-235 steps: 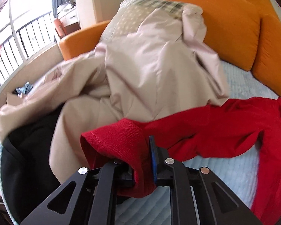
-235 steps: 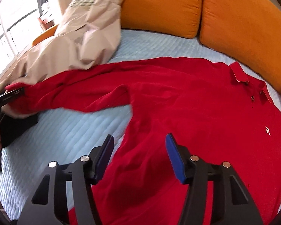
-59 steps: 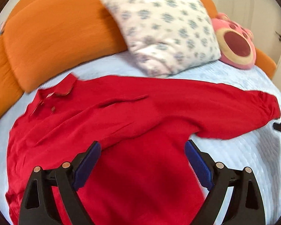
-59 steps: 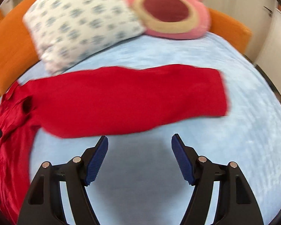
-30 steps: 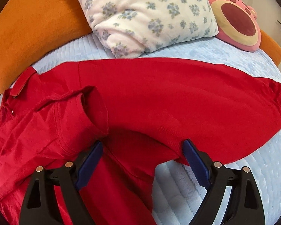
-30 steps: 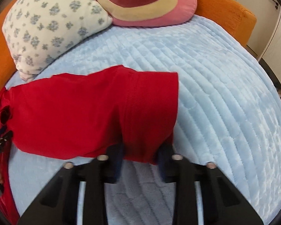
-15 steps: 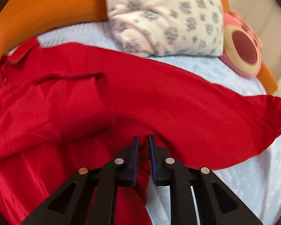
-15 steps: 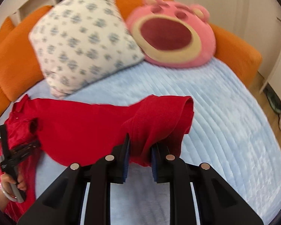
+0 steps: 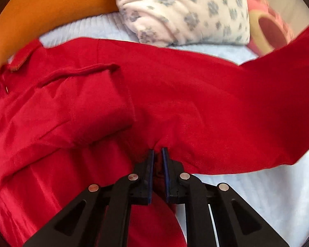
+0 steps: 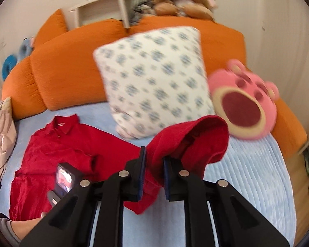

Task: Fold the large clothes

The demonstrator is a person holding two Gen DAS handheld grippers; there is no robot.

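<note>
Right wrist view: the right gripper pinches a lifted sleeve cuff of the red shirt, which lies collar-away on a blue bedspread. Left gripper clamps its underarm fabric.

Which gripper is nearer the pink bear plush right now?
Right. The right gripper holds the red shirt's sleeve cuff lifted just in front of the pink bear plush. The left gripper pinches the shirt at the underarm, farther back.

Home bedroom, blue quilted bed, floral pillow, plush bear
</note>
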